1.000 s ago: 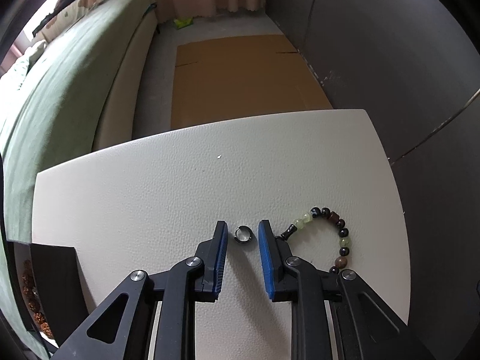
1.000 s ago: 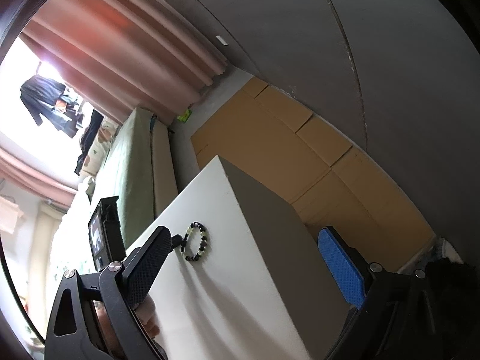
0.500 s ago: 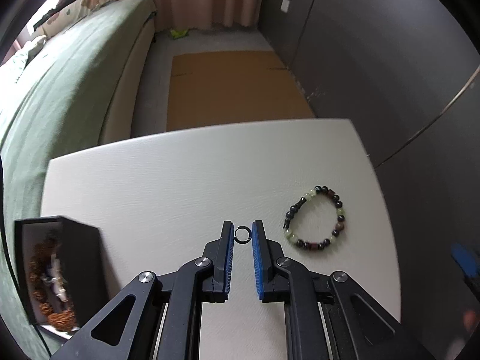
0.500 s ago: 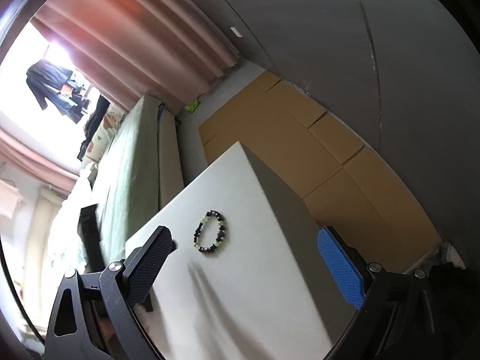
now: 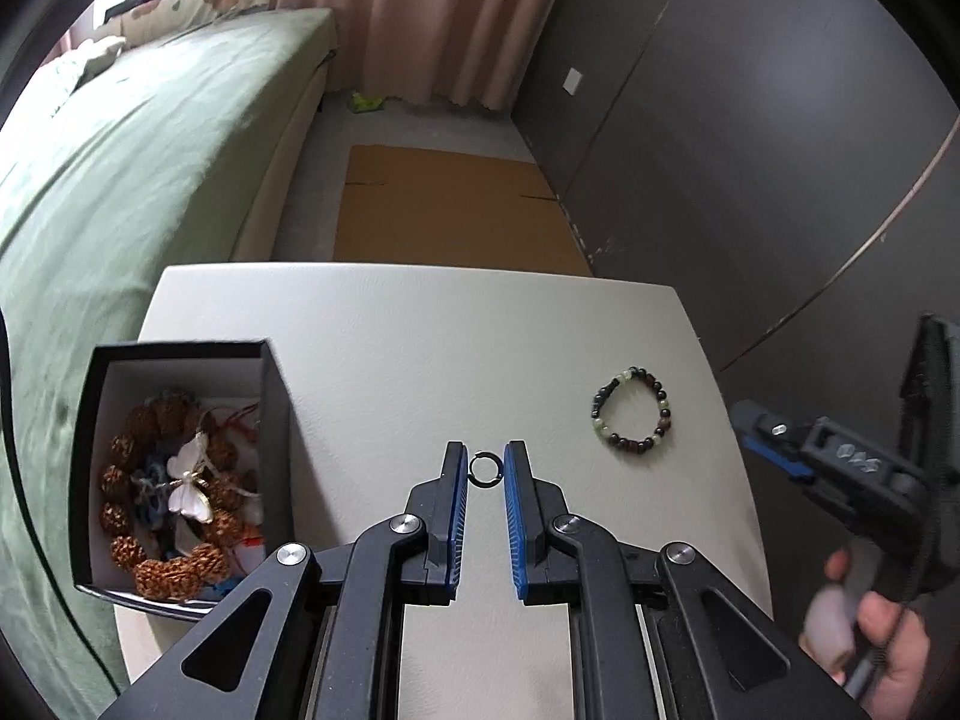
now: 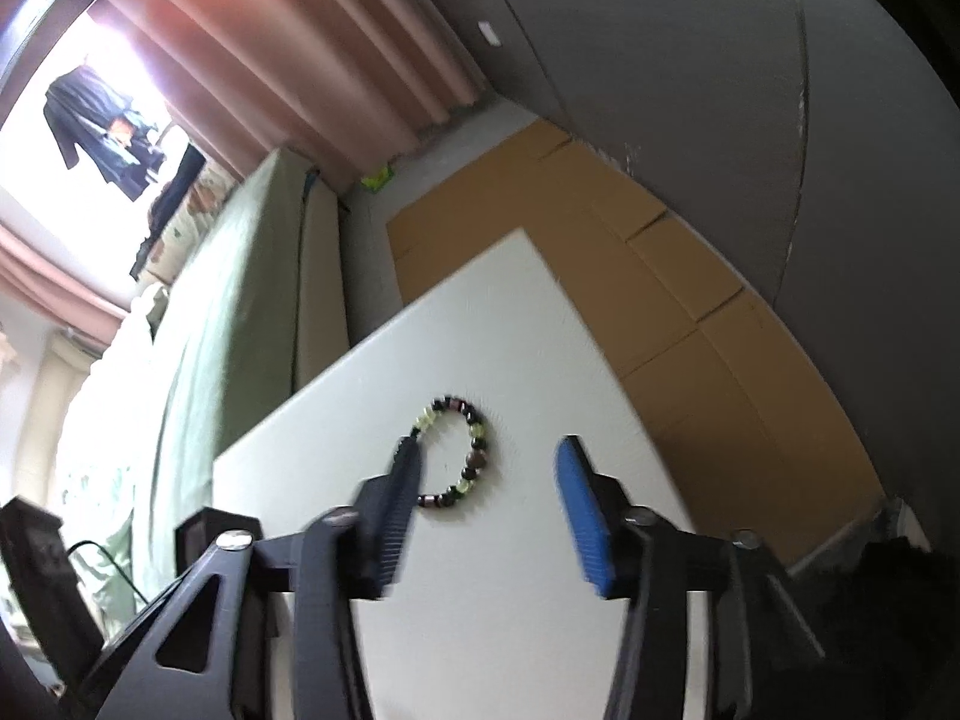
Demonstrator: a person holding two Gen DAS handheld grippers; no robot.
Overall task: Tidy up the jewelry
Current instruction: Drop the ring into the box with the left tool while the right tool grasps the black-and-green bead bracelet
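Ring [image 5: 483, 470] pinched between left gripper [image 5: 483, 474] tips; right gripper [image 6: 486, 468], jaws just narrowing, empty over bracelet [image 6: 456, 450].

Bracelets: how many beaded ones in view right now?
2. One mixed green and dark bead bracelet lies loose on the white table, right of the left gripper. One brown-seed bracelet sits in the black box; more may be hidden under it.

Black-framed tongs [image 5: 483, 463] with blue ribbed pads [image 5: 515, 510], silver screws [image 5: 405, 522].
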